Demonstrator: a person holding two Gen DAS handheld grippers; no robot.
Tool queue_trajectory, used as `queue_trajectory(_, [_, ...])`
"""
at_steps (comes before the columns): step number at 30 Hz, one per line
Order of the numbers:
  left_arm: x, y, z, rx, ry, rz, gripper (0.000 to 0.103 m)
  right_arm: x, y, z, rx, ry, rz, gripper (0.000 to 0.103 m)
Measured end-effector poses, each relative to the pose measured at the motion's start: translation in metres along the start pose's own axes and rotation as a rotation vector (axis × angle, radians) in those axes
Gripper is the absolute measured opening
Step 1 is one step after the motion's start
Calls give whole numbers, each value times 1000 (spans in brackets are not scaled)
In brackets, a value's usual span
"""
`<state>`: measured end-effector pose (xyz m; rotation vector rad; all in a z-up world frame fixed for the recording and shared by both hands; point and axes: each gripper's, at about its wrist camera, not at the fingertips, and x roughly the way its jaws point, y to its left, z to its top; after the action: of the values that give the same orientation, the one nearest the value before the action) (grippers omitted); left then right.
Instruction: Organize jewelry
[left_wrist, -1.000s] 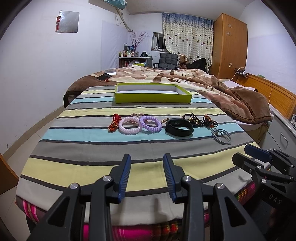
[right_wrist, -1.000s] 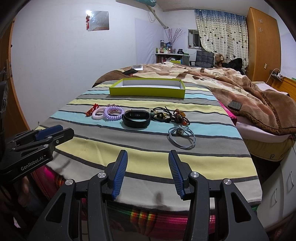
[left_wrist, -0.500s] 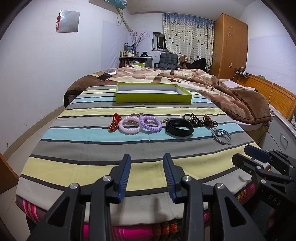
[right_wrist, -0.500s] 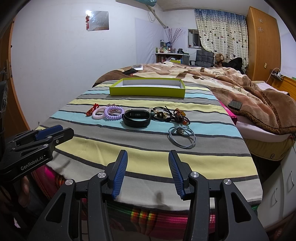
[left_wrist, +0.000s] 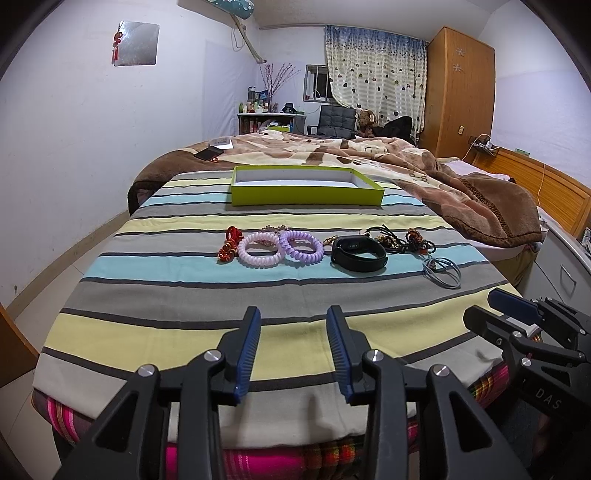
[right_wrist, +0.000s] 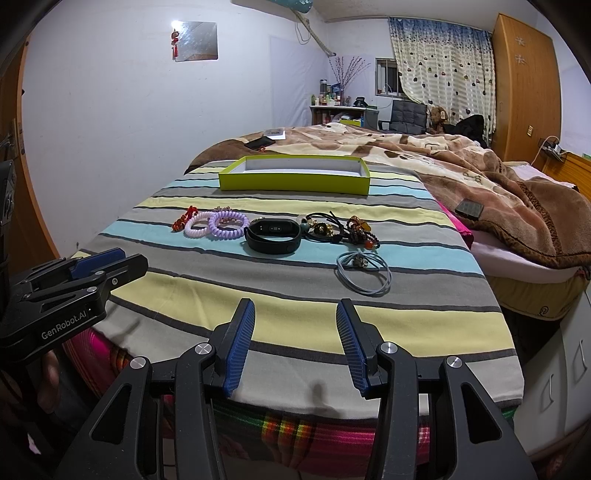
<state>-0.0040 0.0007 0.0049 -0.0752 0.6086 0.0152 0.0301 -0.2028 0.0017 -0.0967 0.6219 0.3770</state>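
Both grippers hover over the near edge of the striped cotton bedspread (left_wrist: 184, 291). The left gripper (left_wrist: 293, 343), its jaws just widened slightly, stands spread and empty; the right gripper (right_wrist: 295, 336) is spread too. Ahead lie red beaded bracelet (left_wrist: 229, 248), two lilac coil hair ties (left_wrist: 280, 249), black fitness band (right_wrist: 272, 236), grey cord loop (right_wrist: 364, 271). Beyond sits the shallow lime-green cardboard tray (left_wrist: 306, 195).

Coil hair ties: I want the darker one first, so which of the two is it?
The purple coil hair tie, next to the black wristband. The pale pink coil hair tie beside the red ornament is lighter.
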Motion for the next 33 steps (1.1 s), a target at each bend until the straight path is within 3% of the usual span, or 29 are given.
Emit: queue_trajectory(33, [10,-1,2,1,8,-15,40,7,-2,2,2,9,1,47])
